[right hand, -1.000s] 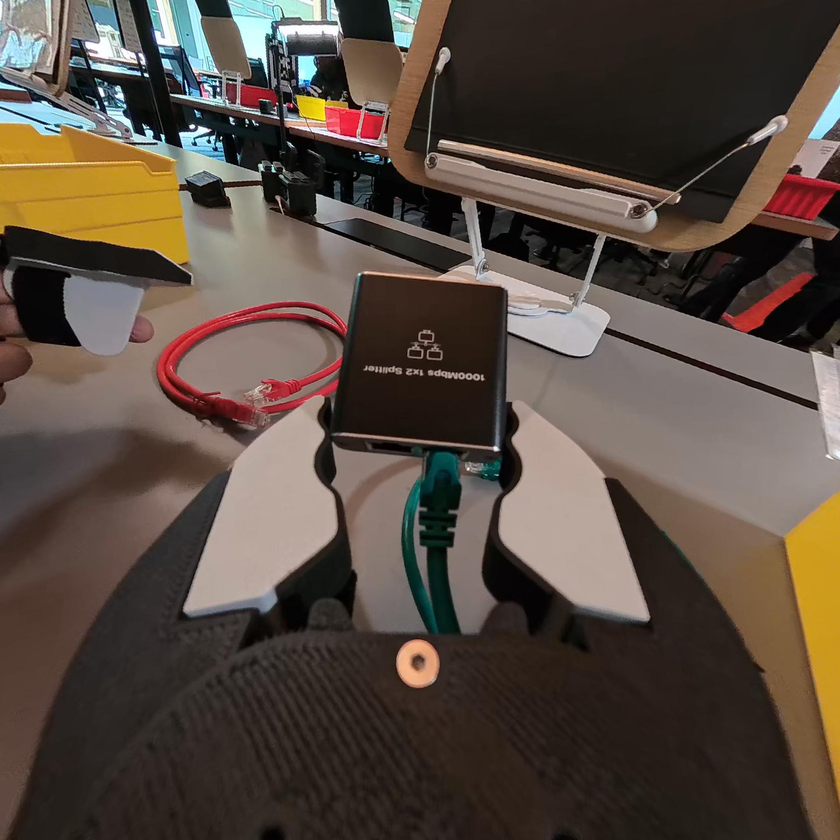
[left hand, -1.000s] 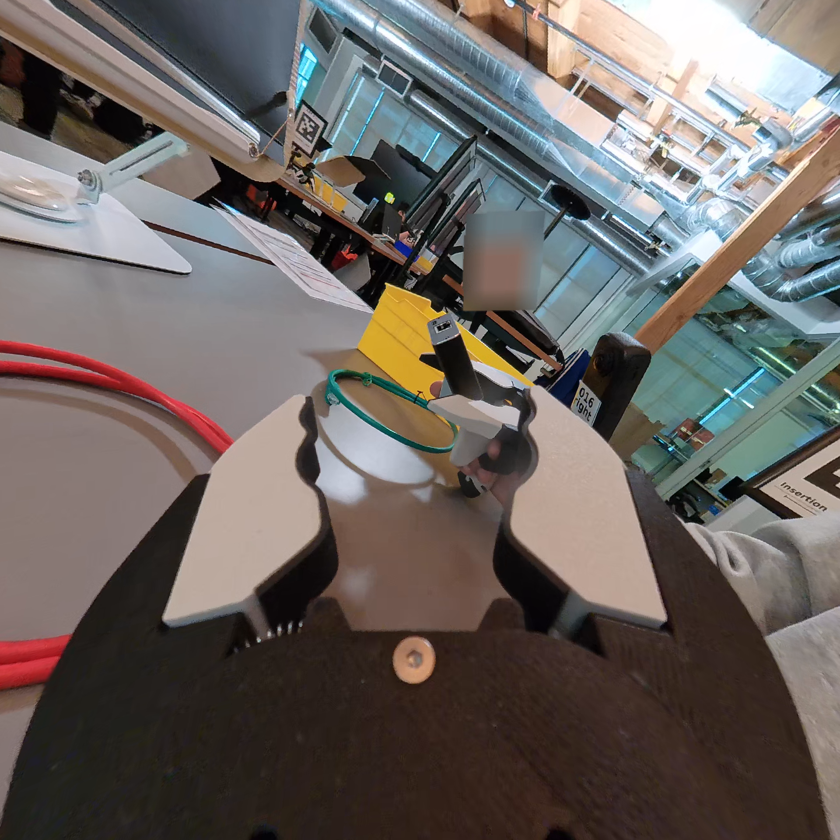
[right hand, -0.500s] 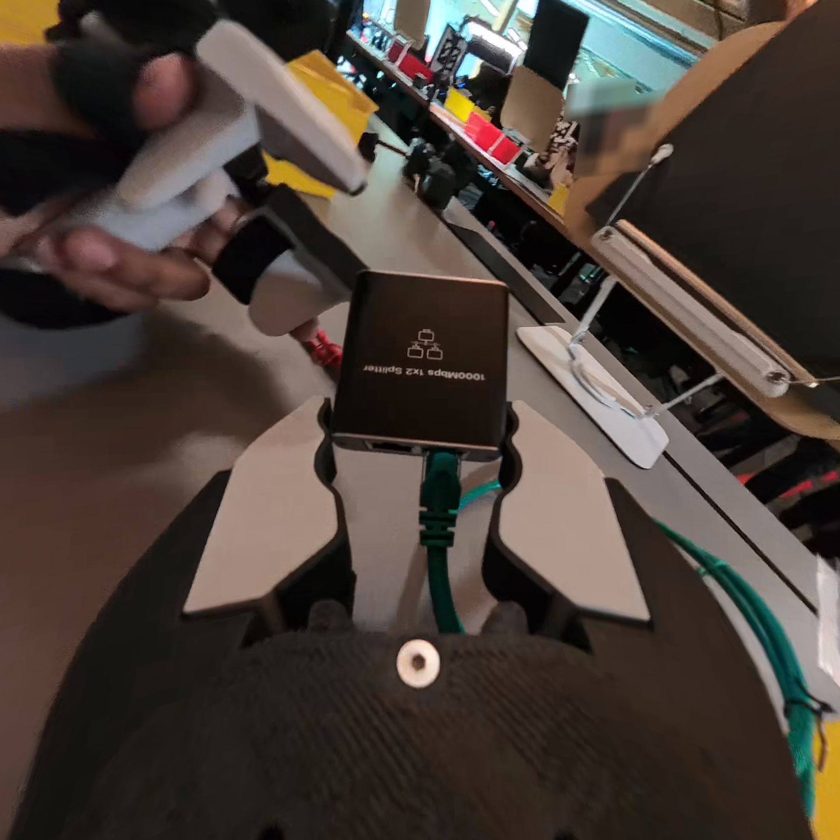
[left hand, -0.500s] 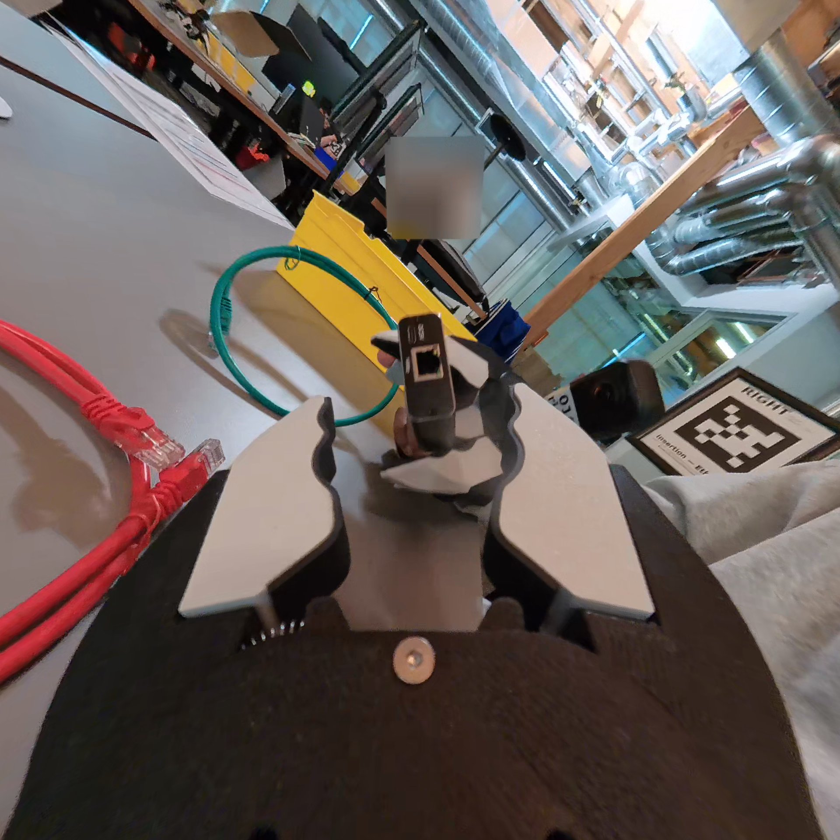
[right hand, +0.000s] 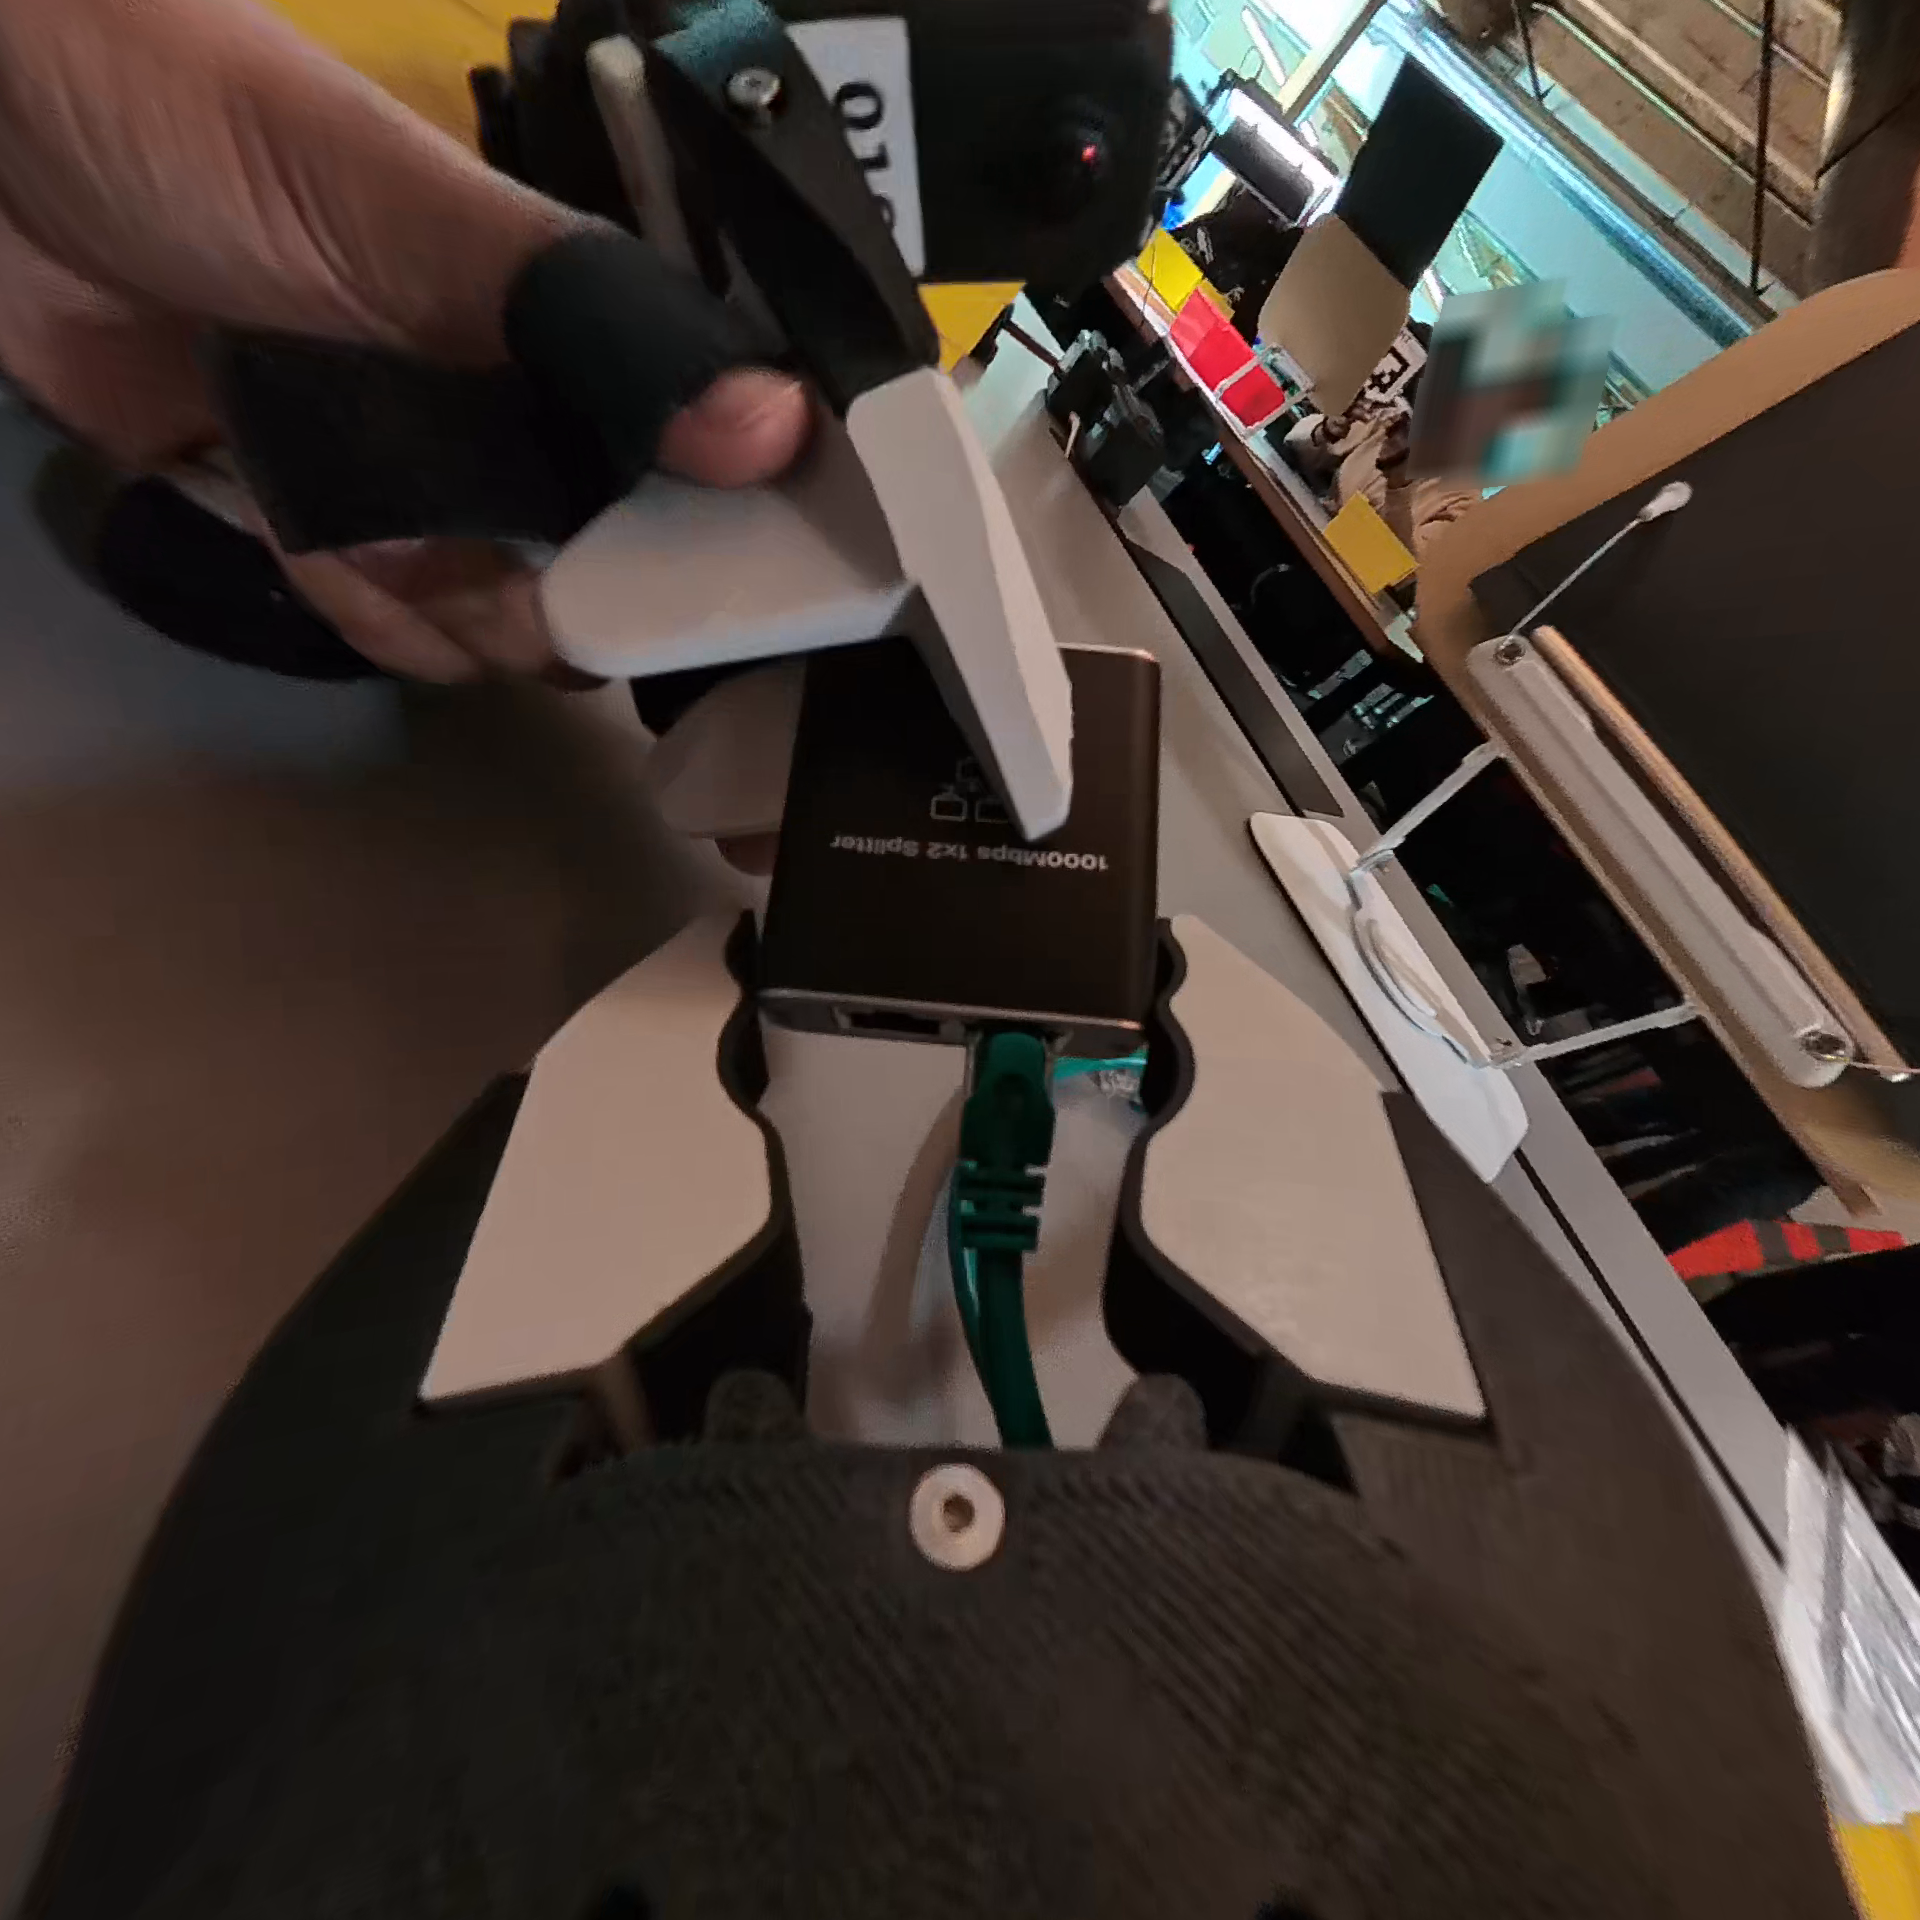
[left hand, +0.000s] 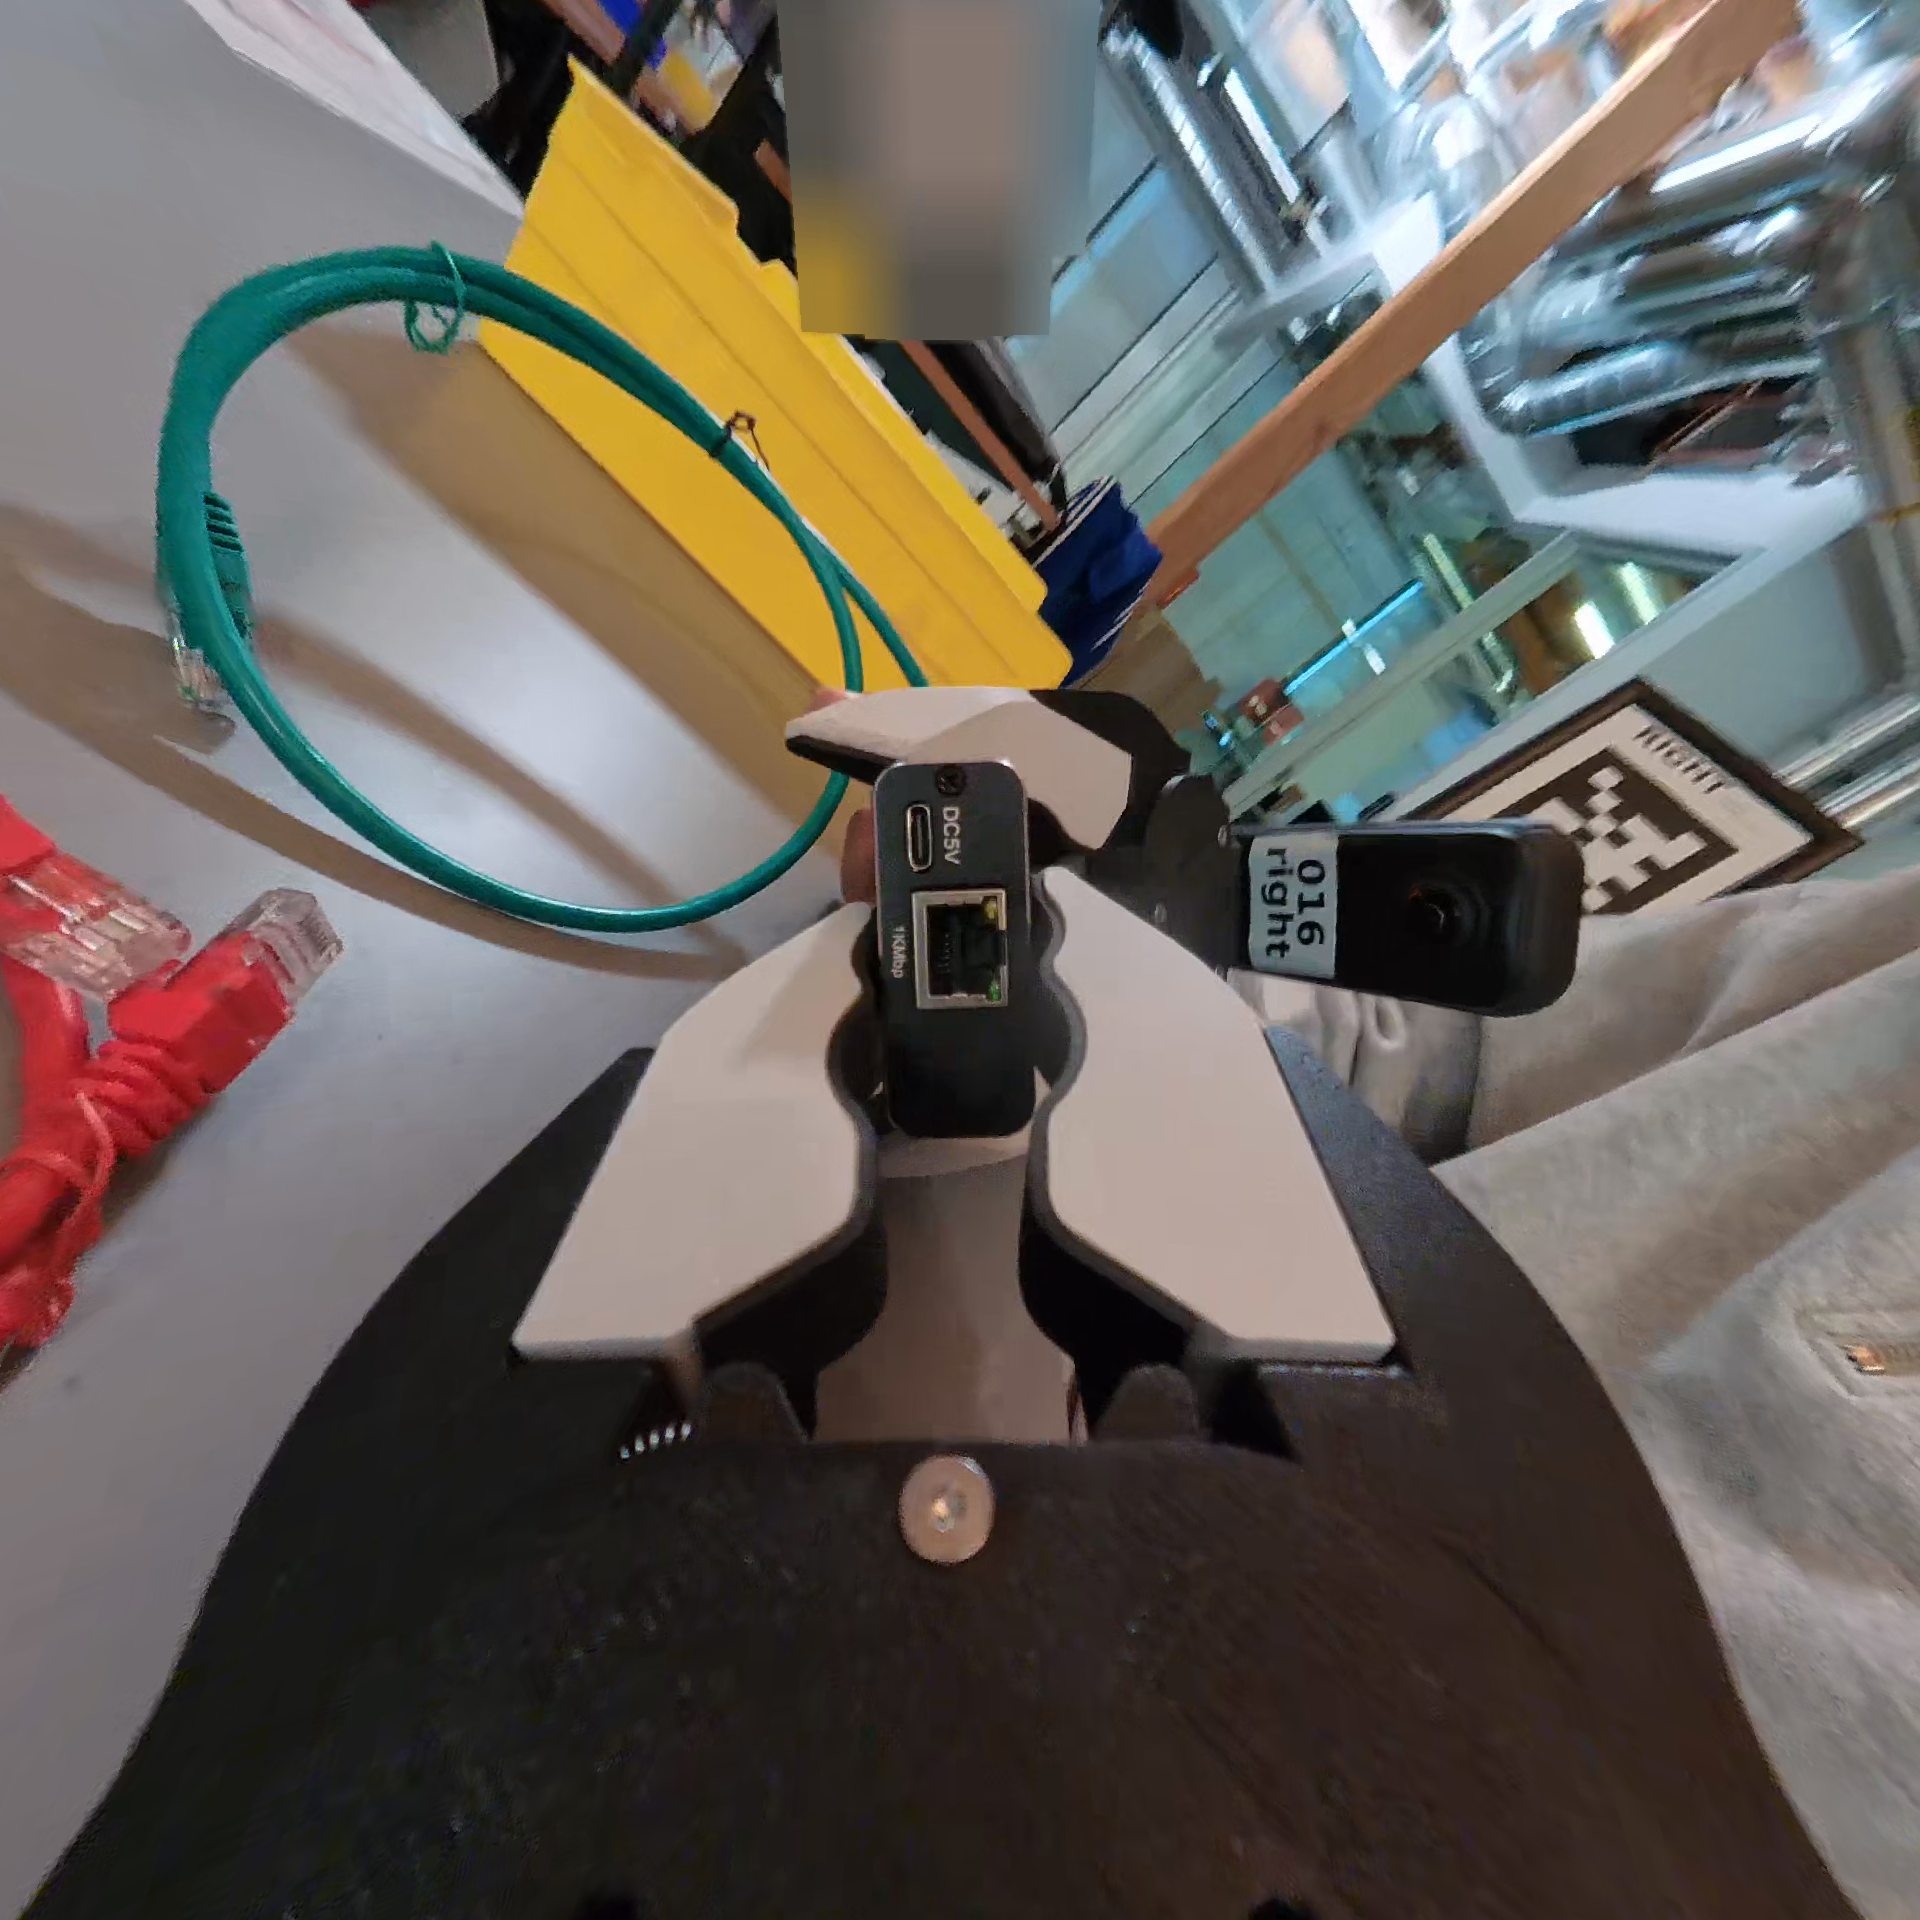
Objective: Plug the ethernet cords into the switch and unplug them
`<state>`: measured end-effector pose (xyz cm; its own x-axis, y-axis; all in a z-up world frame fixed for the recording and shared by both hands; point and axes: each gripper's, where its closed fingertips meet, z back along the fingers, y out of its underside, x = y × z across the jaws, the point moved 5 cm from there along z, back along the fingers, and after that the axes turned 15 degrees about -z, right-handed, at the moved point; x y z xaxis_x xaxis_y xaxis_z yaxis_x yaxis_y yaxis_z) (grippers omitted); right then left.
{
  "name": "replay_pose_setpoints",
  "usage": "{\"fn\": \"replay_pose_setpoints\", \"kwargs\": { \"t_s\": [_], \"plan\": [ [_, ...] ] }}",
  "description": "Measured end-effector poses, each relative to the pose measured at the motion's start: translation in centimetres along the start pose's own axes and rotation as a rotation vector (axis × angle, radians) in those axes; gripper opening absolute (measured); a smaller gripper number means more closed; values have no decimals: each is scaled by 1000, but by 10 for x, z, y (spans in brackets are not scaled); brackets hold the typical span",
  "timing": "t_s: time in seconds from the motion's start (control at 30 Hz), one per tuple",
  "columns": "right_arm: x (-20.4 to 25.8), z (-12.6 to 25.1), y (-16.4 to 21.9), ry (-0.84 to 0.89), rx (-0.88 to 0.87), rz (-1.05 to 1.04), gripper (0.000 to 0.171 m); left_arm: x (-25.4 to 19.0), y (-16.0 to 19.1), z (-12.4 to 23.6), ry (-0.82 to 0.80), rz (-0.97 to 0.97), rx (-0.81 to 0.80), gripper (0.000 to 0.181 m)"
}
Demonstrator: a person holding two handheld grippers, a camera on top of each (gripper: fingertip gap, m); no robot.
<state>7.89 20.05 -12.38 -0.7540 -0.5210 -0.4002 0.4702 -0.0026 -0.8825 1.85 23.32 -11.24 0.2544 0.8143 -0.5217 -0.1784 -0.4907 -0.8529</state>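
Within the last second the left hand-held gripper (left hand: 951, 935) has swung in from over the bench (left hand: 468, 1091), where its fingers stood wide apart with nothing between them. It is now drawn in around the switch (right hand: 966, 914) at the single-port end. In the left wrist view the switch's end face sits in the notches of the two fingers, and they look clamped on it. From the right wrist view, one pale finger lies over the top of the switch and the other shows beneath it. The hand (right hand: 260, 208) holding that tool is up and to the left of the switch. The right hand-held gripper (right hand: 954, 935) has not let go. It stays clamped on the sides of the switch at the two-port end. There the green cord (right hand: 1003, 1143) is still plugged into the right-hand port, while the port beside it is empty. So the switch is off the bench and held from both ends. This looks like a handover or a bracing grip that would free one tool to pull the green plug or fetch another. The red cord (left hand: 135, 1049) lies unplugged on the bench well to the left of the switch. The green cord's loop and free plug lie beyond it, towards the yellow bin (left hand: 727, 416). The plugging seems only partly done.
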Motion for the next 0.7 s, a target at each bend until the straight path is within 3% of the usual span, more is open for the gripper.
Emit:
{"fn": "replay_pose_setpoints", "kwargs": {
  "t_s": [0.23, 0.47, 0.7],
  "plan": [
    [8, 1, 2, -54, 6, 46, 72, -1, 11, 2, 116, 90, 72, 28],
    [14, 3, 0, -83, -8, 67, 72, -12, 25, -13, 101, -34, 240, 28],
    [4, 8, -11, -29, -71, -14, 71, -7, 14, -5, 91, -10, 153, 28]
  ]
}}
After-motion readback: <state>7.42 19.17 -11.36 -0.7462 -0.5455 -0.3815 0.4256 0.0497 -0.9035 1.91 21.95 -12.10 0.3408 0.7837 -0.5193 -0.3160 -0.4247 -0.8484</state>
